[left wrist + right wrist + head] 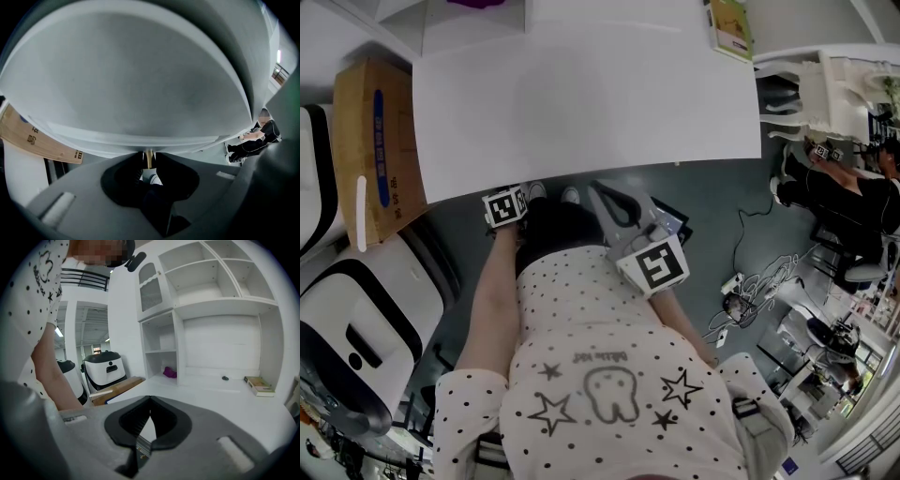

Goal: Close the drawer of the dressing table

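**Left gripper on the pull, drawer tucked under the tabletop**

The dressing table point(581, 103) fills the upper head view. Its front edge runs left to right and rises slightly toward the right. The drawer point(122, 147) lies directly beneath that front edge, with its long axis along the edge and its face turned toward the person. In the left gripper view its white front shows only as a narrow band under the edge, flush with it as far as that view tells. A small brass pull point(149, 160) sits on that band just below the edge and appears as a short upright bar.

The left gripper point(148, 156) reaches down over the front edge, toward its left end. Its jaws are clamped on the brass pull, one on each side. The right gripper point(598, 187) hangs on the person's side of the edge, near its middle, and is aimed across the tabletop. Its jaws are pressed together with nothing between them. A cardboard box point(380, 141) stands beyond the left end of the edge.
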Motion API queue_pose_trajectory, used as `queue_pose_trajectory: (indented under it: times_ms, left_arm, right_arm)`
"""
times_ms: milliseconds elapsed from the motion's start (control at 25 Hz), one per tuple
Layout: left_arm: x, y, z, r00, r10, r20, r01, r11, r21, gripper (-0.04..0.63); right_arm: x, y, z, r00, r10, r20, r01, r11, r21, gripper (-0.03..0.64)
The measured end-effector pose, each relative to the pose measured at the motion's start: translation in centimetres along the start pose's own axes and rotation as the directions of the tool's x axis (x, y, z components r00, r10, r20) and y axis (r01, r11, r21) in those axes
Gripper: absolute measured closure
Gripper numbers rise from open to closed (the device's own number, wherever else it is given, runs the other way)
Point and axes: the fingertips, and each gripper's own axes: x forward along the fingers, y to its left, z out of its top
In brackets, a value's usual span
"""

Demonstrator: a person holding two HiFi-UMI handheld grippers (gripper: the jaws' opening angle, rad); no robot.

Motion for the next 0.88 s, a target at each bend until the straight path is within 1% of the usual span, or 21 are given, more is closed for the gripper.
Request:
queue_pose_trajectory:
  times_ms: [880]
  left_arm:
    - [0.08,0.17,0.31,1.0,-0.01,-0.003,0.01,1.0,-0.008,0.509]
  right_arm:
    - [0.9,-0.22,0.35,1.0,0.002,-0.003,-0.002,1.0,0.0,0.62]
